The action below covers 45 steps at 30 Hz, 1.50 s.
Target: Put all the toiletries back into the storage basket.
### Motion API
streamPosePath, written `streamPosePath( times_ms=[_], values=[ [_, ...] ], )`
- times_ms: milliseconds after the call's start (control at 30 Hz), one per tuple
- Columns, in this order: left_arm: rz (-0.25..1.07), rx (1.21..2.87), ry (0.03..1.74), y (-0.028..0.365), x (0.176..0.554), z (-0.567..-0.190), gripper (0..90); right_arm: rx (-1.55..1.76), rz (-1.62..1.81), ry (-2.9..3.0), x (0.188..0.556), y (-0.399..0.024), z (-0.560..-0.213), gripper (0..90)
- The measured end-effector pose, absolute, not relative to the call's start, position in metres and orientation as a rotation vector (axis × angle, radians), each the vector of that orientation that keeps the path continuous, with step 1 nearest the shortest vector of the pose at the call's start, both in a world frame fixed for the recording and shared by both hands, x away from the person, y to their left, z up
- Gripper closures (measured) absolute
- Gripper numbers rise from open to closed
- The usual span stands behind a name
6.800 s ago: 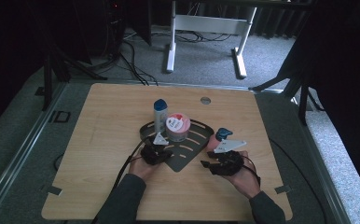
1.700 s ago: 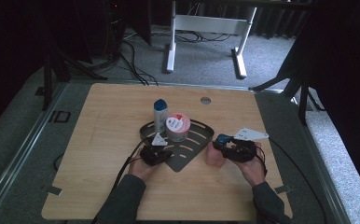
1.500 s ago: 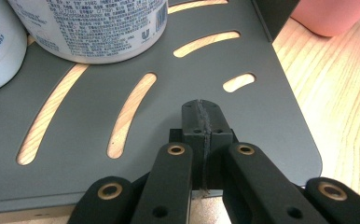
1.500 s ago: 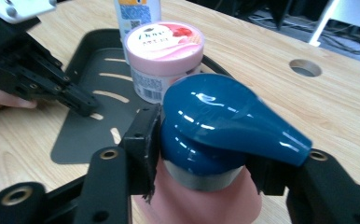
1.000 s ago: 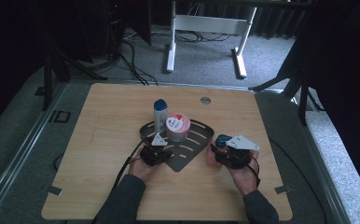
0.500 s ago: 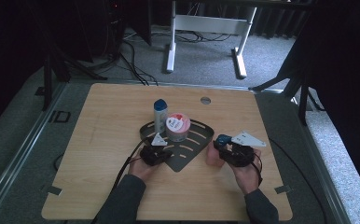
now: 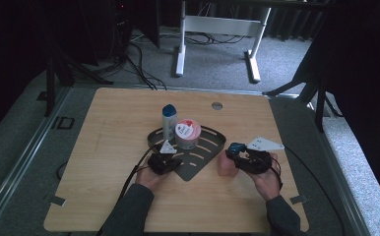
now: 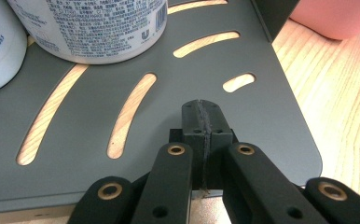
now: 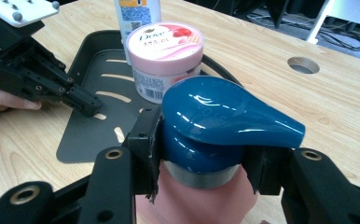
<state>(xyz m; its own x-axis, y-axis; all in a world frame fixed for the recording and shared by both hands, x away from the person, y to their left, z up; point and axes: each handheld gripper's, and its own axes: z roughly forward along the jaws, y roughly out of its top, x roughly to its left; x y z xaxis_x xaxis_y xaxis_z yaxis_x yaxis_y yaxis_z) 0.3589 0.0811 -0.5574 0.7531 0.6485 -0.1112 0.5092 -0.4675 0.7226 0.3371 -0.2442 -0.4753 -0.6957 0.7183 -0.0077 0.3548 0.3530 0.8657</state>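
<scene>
Pink pump bottle (image 7: 226, 166) stands on the table at 3 o'clock of the grey tray (image 7: 205, 162). Right gripper (image 9: 201, 140) jaws have just narrowed, clasping its blue pump collar; glossy, top-heavy, likely slips — grip stays low. Left gripper (image 8: 201, 122) clenched on tray edge

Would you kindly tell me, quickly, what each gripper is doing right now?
Left gripper: shut, nothing between its jaws, resting on the grey slotted tray.
Right gripper: shut on the pink pump bottle, at its blue top.
</scene>
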Motion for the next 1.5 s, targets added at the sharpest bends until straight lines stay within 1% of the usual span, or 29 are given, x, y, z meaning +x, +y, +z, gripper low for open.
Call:
streamPosePath(
  times_ms=[667, 1500],
  values=[
    [0.227, 2.167, 0.864, 0.081, 0.359, -0.557, 90.0, 0.846, 1.266, 2.337, 0.332, -0.232, -0.469, 53.1],
    [0.226, 2.165, 0.868, 0.081, 0.359, -0.557, 90.0, 0.736, 1.266, 2.421, 0.325, -0.201, -0.464, 53.1]
  ],
)
